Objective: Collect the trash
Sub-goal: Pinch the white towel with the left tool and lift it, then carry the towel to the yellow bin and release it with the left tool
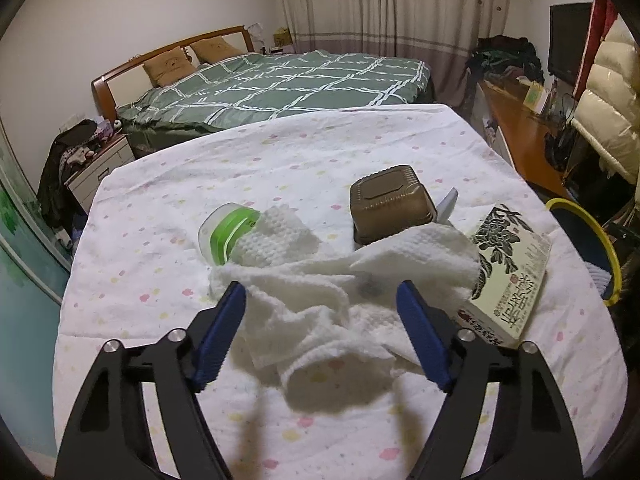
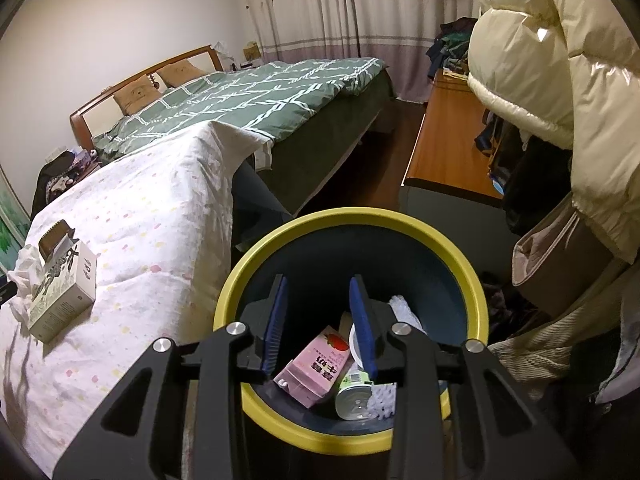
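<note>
In the left wrist view my left gripper (image 1: pixel 322 294) is open, its blue fingers on either side of a crumpled white paper towel (image 1: pixel 320 316) on the cloth-covered table (image 1: pixel 160 240). Behind it lie a clear cup with a green band (image 1: pixel 228 232), a brown plastic box (image 1: pixel 390 202) and a printed carton (image 1: pixel 508 276). In the right wrist view my right gripper (image 2: pixel 320 284) is open and empty above the yellow-rimmed dark bin (image 2: pixel 360 216). In the bin lie a pink milk carton (image 2: pixel 316 364), a small bottle (image 2: pixel 354 396) and white paper (image 2: pixel 404 308).
The bin's rim (image 1: pixel 592 232) shows right of the table. A bed with a green quilt (image 2: pixel 256 96) stands behind. A wooden desk (image 2: pixel 448 148) and a hanging cream puffer jacket (image 2: pixel 560 60) are to the right. A nightstand (image 1: pixel 96 164) stands left.
</note>
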A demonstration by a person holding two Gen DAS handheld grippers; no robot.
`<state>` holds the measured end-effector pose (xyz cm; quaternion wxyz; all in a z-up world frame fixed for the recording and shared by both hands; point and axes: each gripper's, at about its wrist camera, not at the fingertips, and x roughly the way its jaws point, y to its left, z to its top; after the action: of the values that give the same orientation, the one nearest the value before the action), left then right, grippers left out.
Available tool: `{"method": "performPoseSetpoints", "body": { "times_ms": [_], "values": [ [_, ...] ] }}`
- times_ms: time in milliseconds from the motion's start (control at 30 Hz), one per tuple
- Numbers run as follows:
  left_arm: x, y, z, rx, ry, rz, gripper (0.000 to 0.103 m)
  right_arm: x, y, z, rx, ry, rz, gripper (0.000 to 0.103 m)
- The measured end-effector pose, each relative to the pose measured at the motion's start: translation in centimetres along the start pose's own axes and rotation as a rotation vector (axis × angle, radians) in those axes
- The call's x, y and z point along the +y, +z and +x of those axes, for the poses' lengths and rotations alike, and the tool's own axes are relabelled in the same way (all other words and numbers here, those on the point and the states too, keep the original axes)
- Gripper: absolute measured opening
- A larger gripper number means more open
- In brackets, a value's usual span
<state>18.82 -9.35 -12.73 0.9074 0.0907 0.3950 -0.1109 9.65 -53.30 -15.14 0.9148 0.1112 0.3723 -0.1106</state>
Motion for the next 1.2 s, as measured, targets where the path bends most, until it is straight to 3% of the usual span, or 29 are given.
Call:
{"method": "performPoseSetpoints", "body": {
  "times_ms": [267,400,467,900,1200],
  "values": [
    [0.0,-0.3,1.8,0.054,0.004,0.015,0.052,0.4,-0.2,0.7,0.013,0.008,-0.005,0.031],
    [0.2,-0.9,2.0,0.070,-0.015,0.016,0.018,0.4,-0.2,0.7,0.011,0.009,-0.003,0.031],
    [0.5,-1.0,1.6,0.061,-0.030,0.002,0.011,0.6,-0.3,0.7,0.008,0.010,-0.003,0.031],
    [-0.5,3.4,-9.8,-0.151,-0.059,0.082,0.009,0.8,-1.2,-0.5,-0.008,0.024,0.002,0.031],
    [-5.1,6.8,-15.7,-0.254,-0.110,0.201,0.009,0.1,-1.5,-2.9,-0.050,0.016,0.008,0.031]
  ]
}}
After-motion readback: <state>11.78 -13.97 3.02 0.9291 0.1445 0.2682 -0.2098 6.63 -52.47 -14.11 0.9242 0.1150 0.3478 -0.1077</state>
